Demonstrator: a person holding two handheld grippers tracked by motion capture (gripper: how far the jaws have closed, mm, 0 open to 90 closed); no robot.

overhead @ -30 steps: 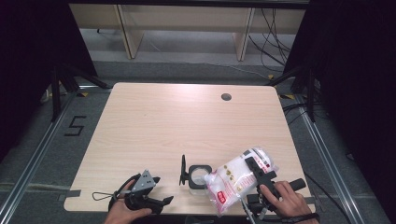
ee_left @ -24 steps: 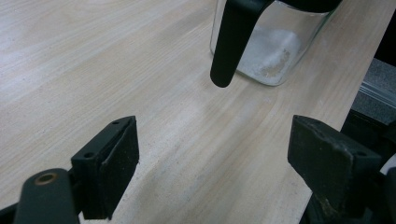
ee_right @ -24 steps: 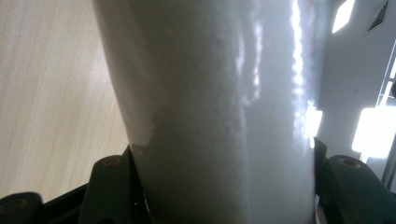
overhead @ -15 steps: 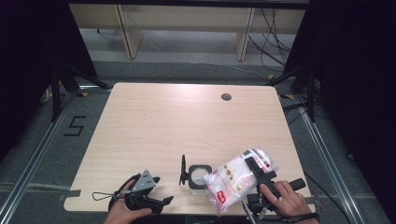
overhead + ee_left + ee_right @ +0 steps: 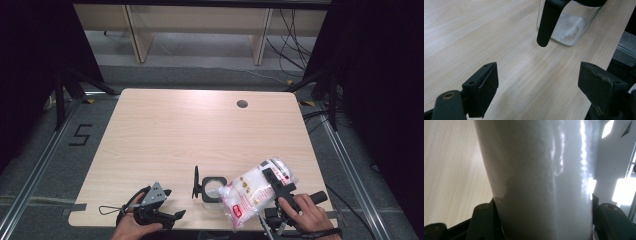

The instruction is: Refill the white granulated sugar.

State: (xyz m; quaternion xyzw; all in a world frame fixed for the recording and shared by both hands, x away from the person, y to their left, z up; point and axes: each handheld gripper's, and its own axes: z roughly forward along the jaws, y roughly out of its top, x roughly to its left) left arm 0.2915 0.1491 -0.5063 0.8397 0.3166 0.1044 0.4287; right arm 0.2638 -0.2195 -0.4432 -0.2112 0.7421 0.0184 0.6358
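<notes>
Right gripper [image 5: 278, 187] — near edge of the table [image 5: 200, 125], right of centre, held in the person's right hand [image 5: 310, 217]. Its jaws are clamped on a clear plastic bag of white powder [image 5: 252, 192]; the bag lies tilted, its lower end leaning toward the glass jar [image 5: 212, 188]. In the right gripper view the bag [image 5: 536, 177] fills the space between both jaws, pressed against each; its printing and ends are cut off there.

Glass jar — square, black rim, black handle [image 5: 196, 182] on its left side; stands near the front edge, between the two grippers. In the left gripper view the jar [image 5: 570, 27] is cut off at the top; a little white powder lies in its bottom corner. Whether the bag touches the jar's rim cannot be made out.

Left gripper [image 5: 170, 216] — front left, in the left hand [image 5: 131, 227], partly cut off by the frame. Jaws wide apart, holding nothing, resting low over bare wood just short of the jar.
</notes>
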